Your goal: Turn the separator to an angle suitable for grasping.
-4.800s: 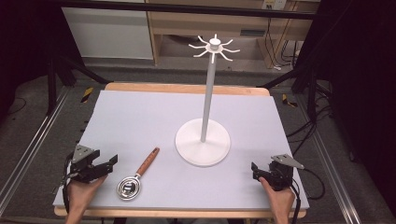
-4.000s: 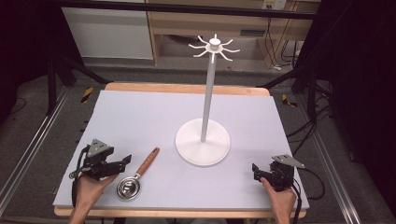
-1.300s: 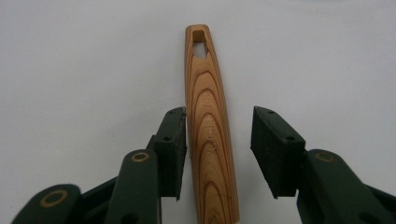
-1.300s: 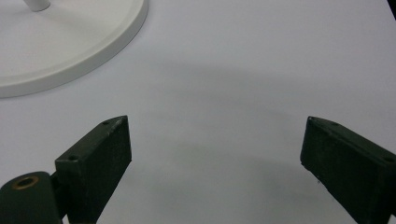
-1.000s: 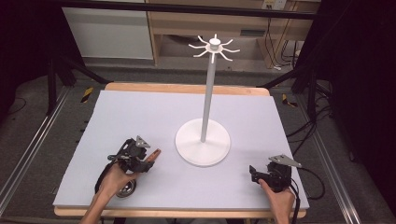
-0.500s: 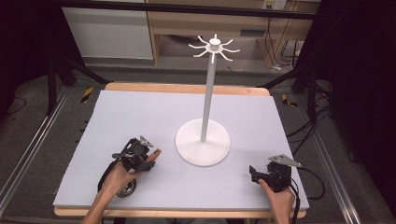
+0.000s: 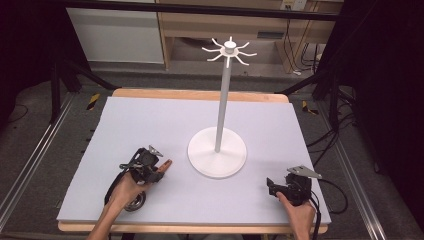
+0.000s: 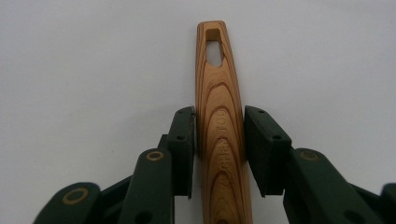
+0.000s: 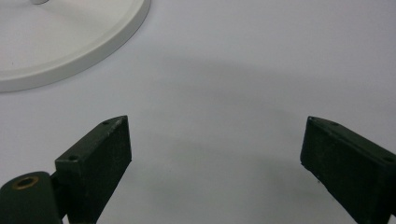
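Two grippers work a pale grey table [image 7: 300, 130] in the high view, either side of a white stand with a round base and hooked crown [image 7: 218, 150]. The left gripper [image 7: 150, 169], which a few seconds back sat out at the table's left edge, has crossed to just left of the base, over a wooden-handled metal strainer [image 7: 134, 202]. The right gripper [image 7: 272, 186] waits right of the base.

In the left gripper view, the jaws flank the grained handle [image 8: 223, 126], touching or nearly so: the grasp looks made or all but made, lifting towards the hooks probably next.

In the right gripper view, the jaws gape wide over bare table, holding nothing.
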The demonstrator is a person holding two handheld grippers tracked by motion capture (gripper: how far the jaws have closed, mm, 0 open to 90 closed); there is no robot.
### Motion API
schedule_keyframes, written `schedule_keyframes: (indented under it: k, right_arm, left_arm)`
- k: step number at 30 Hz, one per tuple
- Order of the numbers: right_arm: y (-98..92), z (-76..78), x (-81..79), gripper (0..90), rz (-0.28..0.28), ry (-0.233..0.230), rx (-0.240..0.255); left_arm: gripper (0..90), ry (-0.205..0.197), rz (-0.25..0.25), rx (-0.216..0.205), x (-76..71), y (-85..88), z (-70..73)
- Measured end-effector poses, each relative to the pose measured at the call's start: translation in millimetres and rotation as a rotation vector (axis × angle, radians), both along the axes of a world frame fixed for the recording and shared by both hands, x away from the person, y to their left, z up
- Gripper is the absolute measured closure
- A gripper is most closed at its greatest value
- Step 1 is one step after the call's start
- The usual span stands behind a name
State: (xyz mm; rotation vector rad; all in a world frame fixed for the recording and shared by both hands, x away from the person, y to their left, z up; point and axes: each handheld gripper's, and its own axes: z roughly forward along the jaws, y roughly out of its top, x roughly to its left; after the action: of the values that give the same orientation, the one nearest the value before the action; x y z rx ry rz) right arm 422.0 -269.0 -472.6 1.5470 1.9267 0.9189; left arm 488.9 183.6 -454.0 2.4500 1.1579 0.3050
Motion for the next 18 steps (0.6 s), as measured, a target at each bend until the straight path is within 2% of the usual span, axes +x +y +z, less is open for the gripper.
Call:
schedule_keyframes:
  k: [5, 10, 18]
  right_arm:
    - [0.5, -0.4, 0.4, 9.2, 0.004, 0.005, 0.001]
    - [1.0, -0.4, 0.1, 9.2, -0.001, 0.010, 0.009]
    - [0.3, -1.2, 1.3, 9.1, 0.004, 0.010, 0.003]
  left_arm:
    - [64.1, 0.008, 0.003, 0.003, 1.4, -1.0, 0.2]
    - [64.5, 0.025, 0.005, 0.027, 3.2, -4.5, 1.6]
    - [66.6, 0.024, 0.013, 0.018, 3.4, -3.1, 1.5]
